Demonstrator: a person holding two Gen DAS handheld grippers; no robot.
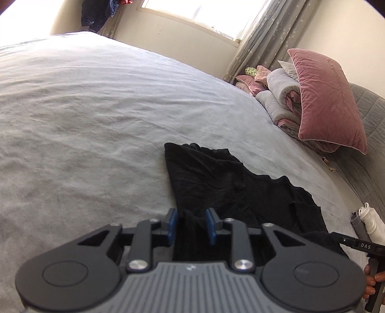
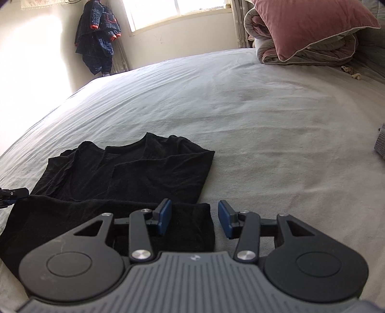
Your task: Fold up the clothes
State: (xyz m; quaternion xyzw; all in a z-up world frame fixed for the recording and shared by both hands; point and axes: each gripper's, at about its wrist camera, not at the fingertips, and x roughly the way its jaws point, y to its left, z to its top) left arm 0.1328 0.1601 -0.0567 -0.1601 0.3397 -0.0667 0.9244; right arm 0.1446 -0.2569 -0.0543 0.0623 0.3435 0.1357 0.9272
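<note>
While both grippers sit low at the near edge of the bed, here's how it looks, closest stuff first:

Left gripper (image 1: 191, 224): jaws pulled in narrow with a bunched bit of the black shirt between the blue pads, looks pinched. The fabric there is dark, so the exact contact is hard to read.

Right gripper (image 2: 194, 218): jaws standing about half open. The near right corner of the shirt sits between the blue pads, but the right pad is clearly off the cloth, over bare sheet, so nothing is clamped.

Hand (image 1: 371, 280): a few fingers wrapped on the right gripper's handle, poking in at the lower right of the left view.

Black shirt (image 2: 125, 173): lying flat on the bed, partly folded. Near hem doubled toward the grippers, sleeves and neckline further back, a bit wrinkly.

Sheet (image 2: 264, 120): light grey, lightly creased, covers the whole bed.

White and grey clothes (image 1: 367, 221): small pile at the right edge of the bed, well apart from the shirt.

Pink pillow (image 1: 327, 101): propped tilted against a rolled grey quilt (image 1: 280, 96) at the head of the bed.

Curtain (image 1: 262, 36): grey, hanging beside the bright window (image 2: 178, 9).

Hanging clothes (image 2: 98, 36): dark blue stuff with red trim, up in the far corner by the wall.
</note>
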